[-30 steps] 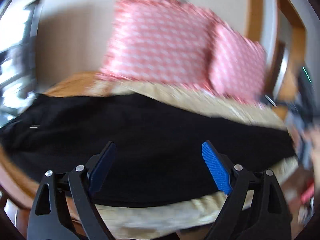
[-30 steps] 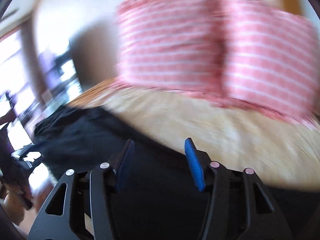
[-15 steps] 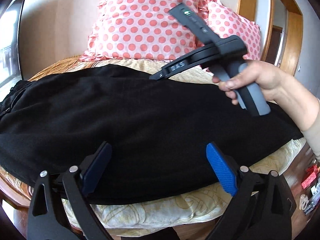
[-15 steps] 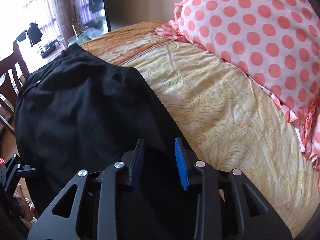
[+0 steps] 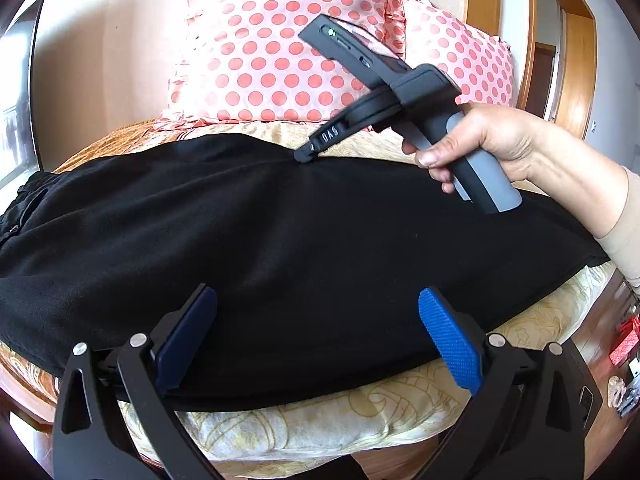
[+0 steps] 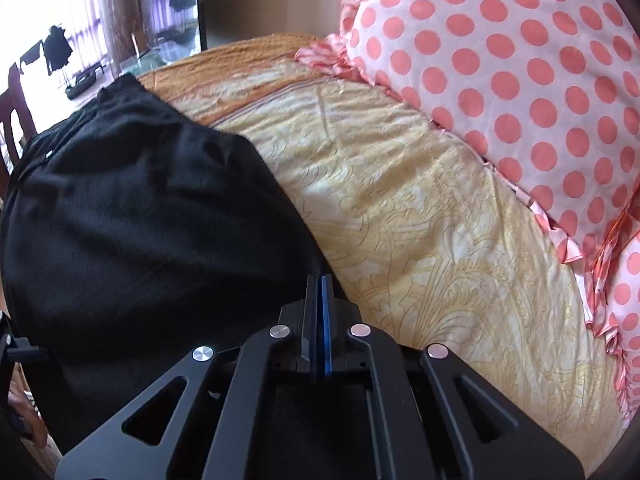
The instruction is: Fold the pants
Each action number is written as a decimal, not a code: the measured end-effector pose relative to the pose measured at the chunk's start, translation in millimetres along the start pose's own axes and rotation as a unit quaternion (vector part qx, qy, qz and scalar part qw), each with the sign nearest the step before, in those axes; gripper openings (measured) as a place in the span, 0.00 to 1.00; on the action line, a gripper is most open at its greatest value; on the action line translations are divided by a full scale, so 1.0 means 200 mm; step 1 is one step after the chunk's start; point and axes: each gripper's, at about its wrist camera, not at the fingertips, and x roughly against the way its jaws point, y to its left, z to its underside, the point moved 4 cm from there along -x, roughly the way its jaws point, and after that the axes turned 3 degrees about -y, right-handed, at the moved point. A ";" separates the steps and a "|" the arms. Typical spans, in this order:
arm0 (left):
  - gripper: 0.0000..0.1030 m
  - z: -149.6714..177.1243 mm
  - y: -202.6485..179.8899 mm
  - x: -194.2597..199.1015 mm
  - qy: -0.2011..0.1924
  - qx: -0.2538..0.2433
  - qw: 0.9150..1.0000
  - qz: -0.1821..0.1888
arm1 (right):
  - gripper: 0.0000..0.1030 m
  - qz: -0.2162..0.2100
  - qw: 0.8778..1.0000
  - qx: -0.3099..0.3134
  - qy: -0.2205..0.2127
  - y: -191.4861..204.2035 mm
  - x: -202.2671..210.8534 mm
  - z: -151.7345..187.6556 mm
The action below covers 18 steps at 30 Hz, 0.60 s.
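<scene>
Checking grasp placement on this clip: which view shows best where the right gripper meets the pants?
Left wrist view: the right gripper touches the far edge of the black pants. The right wrist view shows only pads pressed together, pants alongside.

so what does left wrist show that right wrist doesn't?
Left wrist only: the left gripper open over the near edge of the pants, the hand holding the right gripper's handle, and a second pillow. Right wrist only: the right gripper shut at the pants' far edge, and a bright window. Both: black pants, yellow bedspread, polka-dot pillow.
</scene>
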 end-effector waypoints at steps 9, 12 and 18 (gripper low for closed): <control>0.98 0.00 -0.01 -0.01 0.001 -0.003 1.000 -0.007 | 0.41 0.026 0.996 -0.064 -0.058 -0.14 0.36 0.21; 0.98 0.01 0.00 -0.01 0.002 -0.003 1.000 -0.010 | 0.40 0.031 0.997 -0.052 -0.037 -0.10 0.38 0.36; 0.98 0.00 0.00 -0.02 0.009 -0.001 1.000 -0.013 | 0.42 0.086 0.991 -0.104 -0.006 -0.22 0.38 0.55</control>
